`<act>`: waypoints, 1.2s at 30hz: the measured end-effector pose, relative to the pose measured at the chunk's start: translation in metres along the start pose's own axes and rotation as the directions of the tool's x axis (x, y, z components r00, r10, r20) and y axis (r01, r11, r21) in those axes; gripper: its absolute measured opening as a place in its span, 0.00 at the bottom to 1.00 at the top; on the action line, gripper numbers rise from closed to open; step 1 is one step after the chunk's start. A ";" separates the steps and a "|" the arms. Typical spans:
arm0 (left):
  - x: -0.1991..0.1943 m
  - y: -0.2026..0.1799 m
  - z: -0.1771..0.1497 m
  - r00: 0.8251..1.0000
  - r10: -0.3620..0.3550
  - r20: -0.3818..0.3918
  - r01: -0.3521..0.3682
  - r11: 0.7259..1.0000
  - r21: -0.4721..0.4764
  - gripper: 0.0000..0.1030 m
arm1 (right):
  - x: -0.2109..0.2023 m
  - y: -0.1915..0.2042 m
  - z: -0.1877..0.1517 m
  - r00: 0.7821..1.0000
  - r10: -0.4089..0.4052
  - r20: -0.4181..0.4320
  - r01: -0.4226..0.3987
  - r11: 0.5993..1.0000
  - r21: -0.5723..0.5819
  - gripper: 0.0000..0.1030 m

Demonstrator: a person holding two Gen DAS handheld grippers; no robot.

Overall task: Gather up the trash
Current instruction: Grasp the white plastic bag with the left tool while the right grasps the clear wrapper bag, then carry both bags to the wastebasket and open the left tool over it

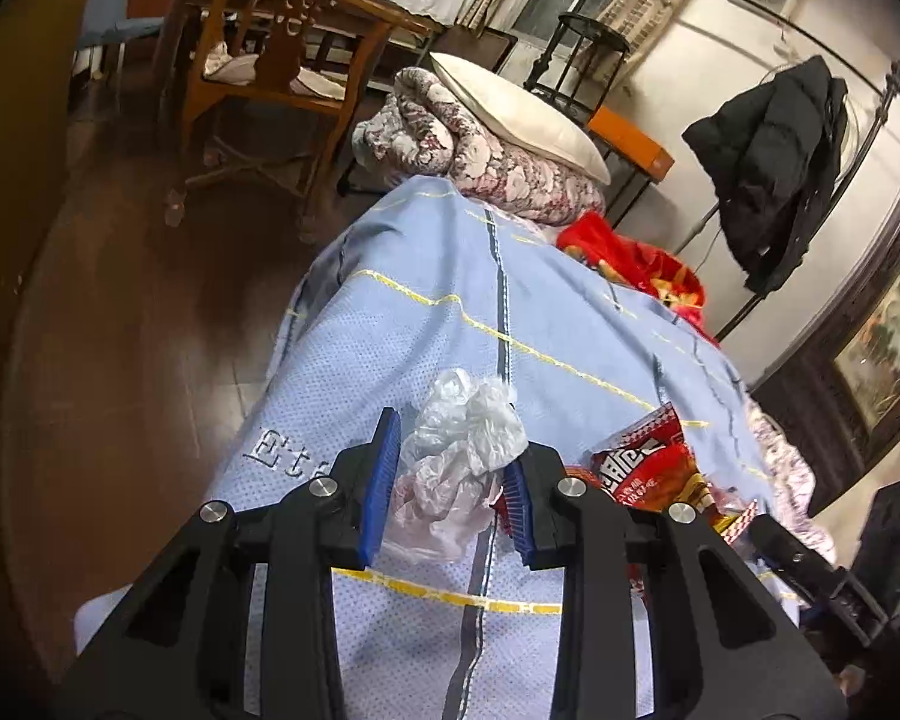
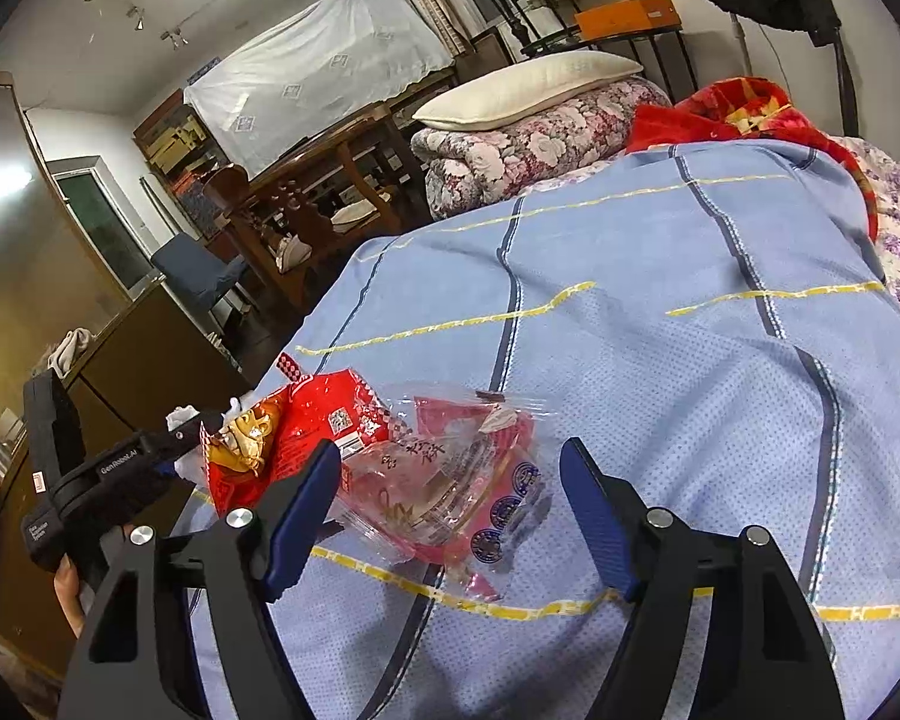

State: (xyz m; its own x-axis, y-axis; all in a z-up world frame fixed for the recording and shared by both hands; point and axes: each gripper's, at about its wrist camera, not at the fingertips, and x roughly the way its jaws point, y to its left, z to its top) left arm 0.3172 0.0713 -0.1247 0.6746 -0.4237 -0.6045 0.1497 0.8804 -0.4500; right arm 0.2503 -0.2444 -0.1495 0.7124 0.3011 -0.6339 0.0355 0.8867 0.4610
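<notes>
The blue bedspread (image 2: 660,312) is matt woven cloth with a fine dotted texture. On it lies a crumpled plastic bag (image 1: 462,456), thin, translucent and faintly shiny. The red snack wrapper (image 2: 288,432) is glossy printed film, and the clear wrapper (image 2: 450,480) beside it is see-through crinkled plastic. Both grippers are matt black plastic with ribbed blue pads (image 1: 384,480) and bright metal bolts.

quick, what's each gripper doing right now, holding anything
Left gripper: closing on the crumpled plastic bag between its pads; firm grip cannot be told.
Right gripper: open, holding nothing, around the clear red wrapper on the blue bedspread.
</notes>
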 end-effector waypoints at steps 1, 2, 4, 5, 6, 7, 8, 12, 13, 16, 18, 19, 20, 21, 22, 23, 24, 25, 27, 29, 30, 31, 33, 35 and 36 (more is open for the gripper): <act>0.000 0.001 0.000 1.000 -0.011 -0.007 0.011 1.000 -0.005 0.32 | 0.000 0.000 0.000 1.000 0.001 -0.004 -0.001 1.000 0.001 0.72; -0.001 0.002 0.000 1.000 -0.020 -0.010 0.020 1.000 -0.009 0.32 | 0.001 -0.001 0.000 1.000 0.002 -0.004 -0.002 1.000 0.002 0.72; -0.003 0.001 0.000 1.000 -0.021 -0.016 0.021 1.000 -0.001 0.32 | 0.000 -0.002 0.000 1.000 0.003 -0.001 -0.003 1.000 0.005 0.72; -0.004 -0.001 -0.001 1.000 -0.007 -0.020 0.007 1.000 0.007 0.32 | 0.001 -0.001 0.001 1.000 0.001 -0.002 -0.001 1.000 0.004 0.72; -0.006 -0.003 -0.001 1.000 0.017 -0.024 -0.017 1.000 0.021 0.32 | 0.001 -0.001 0.001 1.000 0.001 -0.004 -0.001 1.000 0.003 0.72; -0.010 -0.006 -0.002 0.999 0.036 -0.025 -0.035 0.999 0.039 0.31 | 0.002 0.000 0.001 1.000 0.001 -0.009 -0.001 1.000 0.001 0.72; -0.017 -0.008 -0.002 0.999 0.038 -0.020 -0.037 0.998 0.049 0.31 | 0.003 0.000 0.001 1.000 0.002 -0.012 -0.002 1.000 -0.002 0.72; -0.052 -0.007 0.000 0.999 0.004 0.033 -0.005 0.999 0.044 0.31 | 0.006 0.001 0.003 1.000 0.011 -0.026 -0.011 1.000 -0.006 0.72; -0.061 -0.004 0.000 0.999 -0.004 0.046 0.003 0.999 0.036 0.31 | 0.006 0.001 0.003 1.000 0.013 -0.026 -0.013 1.000 -0.005 0.72; -0.078 0.003 -0.002 0.998 -0.002 0.057 0.001 1.000 0.013 0.31 | 0.009 0.000 0.004 0.999 0.018 -0.039 -0.018 1.000 -0.003 0.69; -0.087 0.007 -0.006 0.998 0.023 0.058 -0.024 1.000 0.014 0.31 | 0.015 0.000 0.004 0.997 0.025 -0.068 -0.025 1.000 -0.002 0.63; -0.091 0.009 -0.008 0.998 0.038 0.058 -0.039 0.999 0.015 0.31 | 0.018 0.000 0.005 0.996 0.029 -0.080 -0.029 1.000 0.001 0.57; -0.096 0.011 -0.009 0.997 0.046 0.060 -0.047 0.999 0.015 0.31 | 0.018 0.001 0.005 0.996 0.035 -0.084 -0.035 0.999 0.002 0.46; -0.100 0.012 -0.011 0.997 0.051 0.066 -0.052 0.999 0.015 0.31 | 0.019 0.001 0.004 0.995 0.046 -0.088 -0.046 0.999 0.003 0.33; -0.105 0.013 -0.013 0.996 0.059 0.071 -0.060 0.998 0.014 0.31 | 0.020 0.001 0.004 0.995 0.052 -0.088 -0.052 0.999 0.004 0.08; -0.110 0.014 -0.017 0.995 0.067 0.073 -0.068 0.998 0.014 0.31 | 0.019 0.002 0.003 0.995 0.058 -0.086 -0.058 0.998 0.002 0.02; -0.114 0.016 -0.022 0.994 0.076 0.074 -0.077 0.997 0.015 0.31 | 0.017 0.004 0.003 0.996 0.055 -0.071 -0.055 0.998 -0.006 0.02; -0.119 0.018 -0.027 0.993 0.093 0.073 -0.095 0.995 0.016 0.31 | 0.014 0.005 0.002 0.997 0.053 -0.058 -0.053 0.998 -0.013 0.02; -0.130 0.027 -0.043 0.988 0.136 0.076 -0.138 0.990 0.015 0.31 | 0.009 0.008 0.001 0.999 0.046 -0.030 -0.047 0.998 -0.030 0.02; -0.140 0.042 -0.059 0.981 0.180 0.067 -0.180 0.984 -0.010 0.31 | 0.004 0.010 -0.001 0.999 0.050 -0.004 -0.051 0.998 -0.045 0.02; -0.147 0.052 -0.068 0.978 0.199 0.064 -0.198 0.980 -0.033 0.31 | 0.000 0.011 -0.002 0.999 0.046 0.014 -0.045 0.997 -0.055 0.02; -0.151 0.061 -0.075 0.973 0.224 0.054 -0.221 0.974 -0.054 0.31 | -0.002 0.011 -0.003 0.999 0.040 0.027 -0.039 0.997 -0.063 0.02; -0.163 0.079 -0.086 0.966 0.258 0.033 -0.253 0.962 -0.100 0.31 | -0.010 0.017 -0.007 0.997 0.026 0.067 -0.020 0.996 -0.089 0.02; -0.175 0.091 -0.093 0.957 0.287 0.035 -0.280 0.951 -0.128 0.31 | -0.017 0.022 -0.011 0.995 0.000 0.102 0.011 0.995 -0.103 0.02; -0.178 0.095 -0.095 0.951 0.309 0.034 -0.301 0.944 -0.137 0.31 | -0.022 0.026 -0.016 0.994 0.012 0.112 0.000 0.995 -0.105 0.02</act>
State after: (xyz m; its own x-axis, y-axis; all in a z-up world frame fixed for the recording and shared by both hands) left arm 0.1428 0.2104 -0.1218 0.7117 -0.1240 -0.6914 -0.1610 0.9293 -0.3323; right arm 0.2243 -0.2228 -0.1331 0.7868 0.2701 -0.5550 -0.0379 0.9186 0.3933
